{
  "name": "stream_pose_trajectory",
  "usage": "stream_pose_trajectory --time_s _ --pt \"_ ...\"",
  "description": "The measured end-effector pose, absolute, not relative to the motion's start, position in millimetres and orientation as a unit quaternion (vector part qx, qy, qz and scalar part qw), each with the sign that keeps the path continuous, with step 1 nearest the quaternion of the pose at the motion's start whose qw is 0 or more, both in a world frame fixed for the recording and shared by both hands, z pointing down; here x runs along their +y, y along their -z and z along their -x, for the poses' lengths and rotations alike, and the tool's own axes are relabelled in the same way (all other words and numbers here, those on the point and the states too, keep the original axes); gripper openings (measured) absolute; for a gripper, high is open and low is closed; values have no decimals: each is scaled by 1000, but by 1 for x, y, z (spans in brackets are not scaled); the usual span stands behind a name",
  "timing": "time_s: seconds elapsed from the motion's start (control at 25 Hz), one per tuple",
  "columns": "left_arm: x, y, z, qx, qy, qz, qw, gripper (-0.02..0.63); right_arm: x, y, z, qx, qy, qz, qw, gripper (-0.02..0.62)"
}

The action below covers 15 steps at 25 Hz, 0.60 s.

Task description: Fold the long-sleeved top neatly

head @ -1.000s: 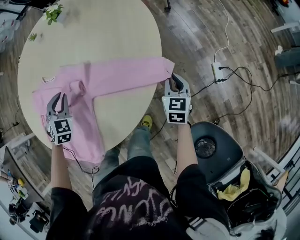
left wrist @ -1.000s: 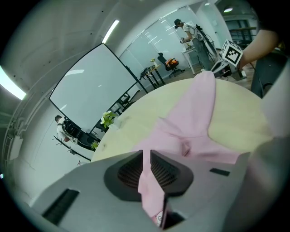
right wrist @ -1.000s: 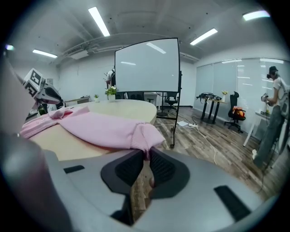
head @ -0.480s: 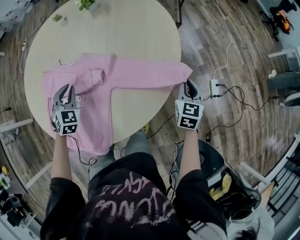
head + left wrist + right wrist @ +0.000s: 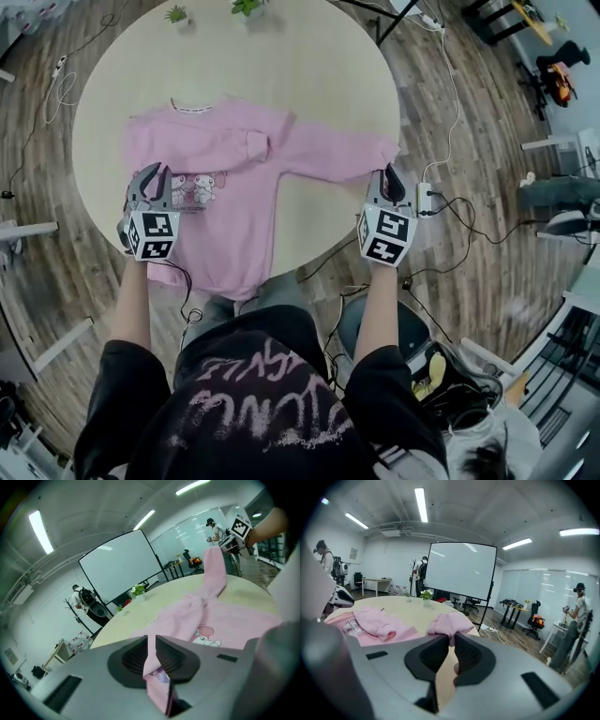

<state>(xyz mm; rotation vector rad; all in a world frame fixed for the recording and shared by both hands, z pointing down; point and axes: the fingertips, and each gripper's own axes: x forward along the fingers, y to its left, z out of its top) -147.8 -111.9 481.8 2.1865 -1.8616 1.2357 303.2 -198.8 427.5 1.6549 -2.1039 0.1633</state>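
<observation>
a: how much room is there at the edges?

b: the round counter (image 5: 309, 66) lies bare beyond both tools. the right tool (image 5: 389, 176) sits just off its rim, above the wood floor (image 5: 487, 112), with a power strip (image 5: 425, 199) just beside it. the hem hangs over the near rim, closer to the left tool (image 5: 150, 178).

a: and the garment?

b: the pink long-sleeved top (image 5: 225, 216) lies flat, spread between the tools. the left tool is clenched on a fold at the side edge, its cartoon print (image 5: 199, 187) just beside. the right tool is grasping the cuff of the outstretched sleeve (image 5: 328, 155).

a: what does one view add?

b: the left gripper view shows cloth pinched between the pads and that sleeve rising toward the right tool. only the head view shows the other sleeve folded over the chest. the right gripper view shows a potted plant (image 5: 425, 595) far beyond the tool.
</observation>
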Motion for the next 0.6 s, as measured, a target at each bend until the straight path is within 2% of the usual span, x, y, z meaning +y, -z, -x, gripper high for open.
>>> stream_pose_trajectory --time_s 0.28,0.6 --pt "-83 -484 205 -603 -359 -712 32 63 -187 -403 -197 -776 -36 -582 241 44" --pt "-47 -502 275 -591 -367 -718 30 63 -181 -394 -76 -799 -13 -550 242 44"
